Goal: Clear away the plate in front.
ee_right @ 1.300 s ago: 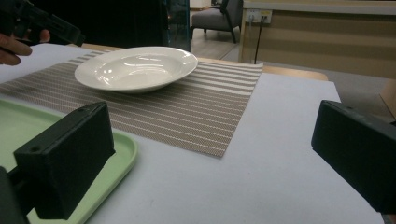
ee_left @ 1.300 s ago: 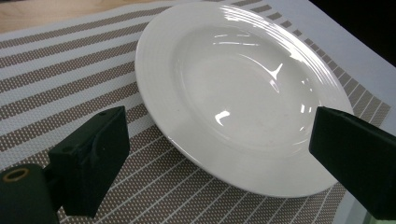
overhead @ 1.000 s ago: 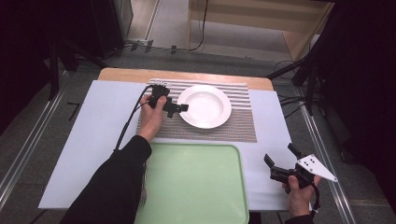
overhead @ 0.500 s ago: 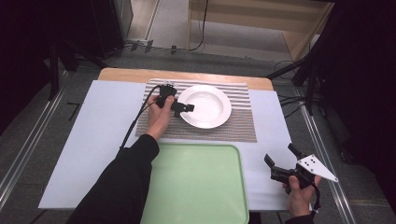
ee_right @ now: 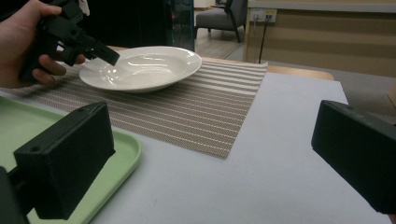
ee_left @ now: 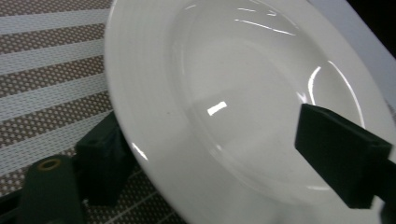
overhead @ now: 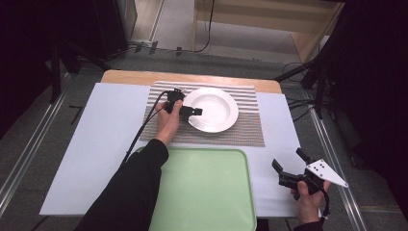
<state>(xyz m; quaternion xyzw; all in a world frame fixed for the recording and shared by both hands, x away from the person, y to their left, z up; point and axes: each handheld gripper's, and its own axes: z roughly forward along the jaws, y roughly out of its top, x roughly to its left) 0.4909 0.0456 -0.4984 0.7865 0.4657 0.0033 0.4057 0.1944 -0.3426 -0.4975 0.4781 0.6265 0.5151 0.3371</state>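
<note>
Plate rim partly hidden, jaws cut off

In the left gripper view, one black jaw is covering part of the white plate (ee_left: 243, 93), whose far rim is running off the frame; whether the pads are touching the rim is unclear. In the right gripper view, the green tray (ee_right: 28, 126) is being cropped.

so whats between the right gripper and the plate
In the high view, between the right gripper and the plate lie bare pale table cover and the striped placemat; the green tray sits beside that stretch.
</note>
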